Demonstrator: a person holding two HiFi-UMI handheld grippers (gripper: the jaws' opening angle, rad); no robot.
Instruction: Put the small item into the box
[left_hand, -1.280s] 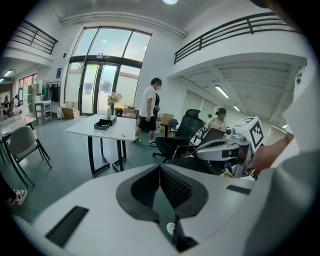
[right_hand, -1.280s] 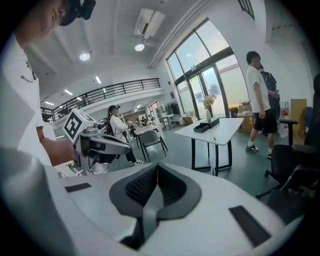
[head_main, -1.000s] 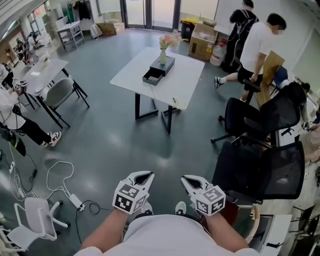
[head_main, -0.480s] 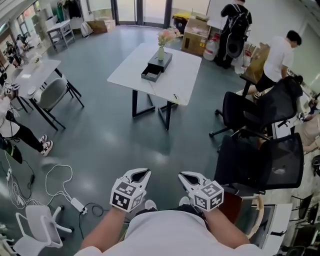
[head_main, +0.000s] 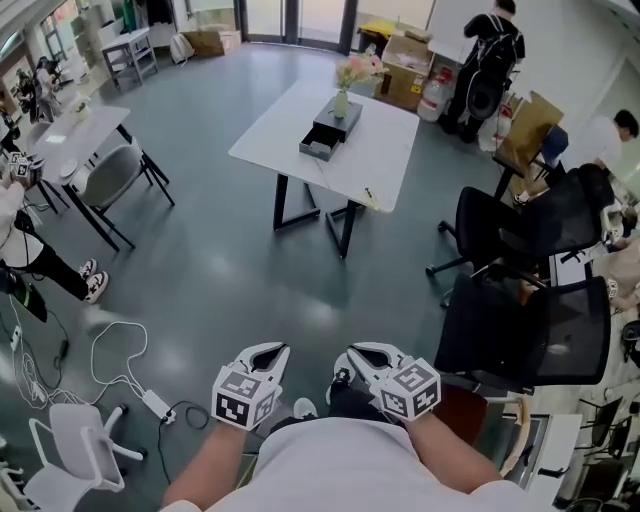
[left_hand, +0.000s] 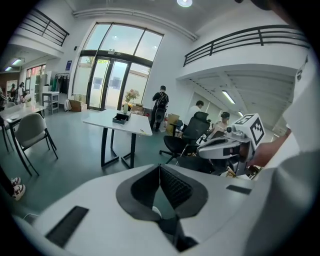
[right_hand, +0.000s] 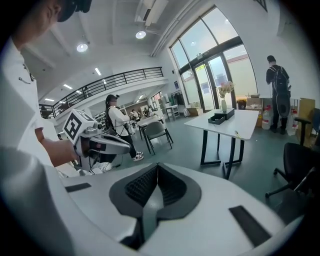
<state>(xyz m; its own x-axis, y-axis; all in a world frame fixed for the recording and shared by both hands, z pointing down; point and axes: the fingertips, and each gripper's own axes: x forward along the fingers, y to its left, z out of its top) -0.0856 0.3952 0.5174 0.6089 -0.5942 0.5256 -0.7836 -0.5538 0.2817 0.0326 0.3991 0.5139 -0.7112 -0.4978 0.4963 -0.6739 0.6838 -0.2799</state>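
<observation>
Both tools at my waist, the table well ahead.
My left gripper (head_main: 268, 350) and right gripper (head_main: 352, 354) were closed on nothing; the box (head_main: 330, 128) sat on the white table (head_main: 390, 150), a thin small item (head_main: 370, 196) near its front edge.

Box (head_main: 328, 130) on table (head_main: 385, 152), chairs (head_main: 520, 300) right.

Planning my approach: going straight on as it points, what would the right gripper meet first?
Nothing near: the right gripper faces open floor, with the white table farther on, slightly right; depth unclear.
</observation>
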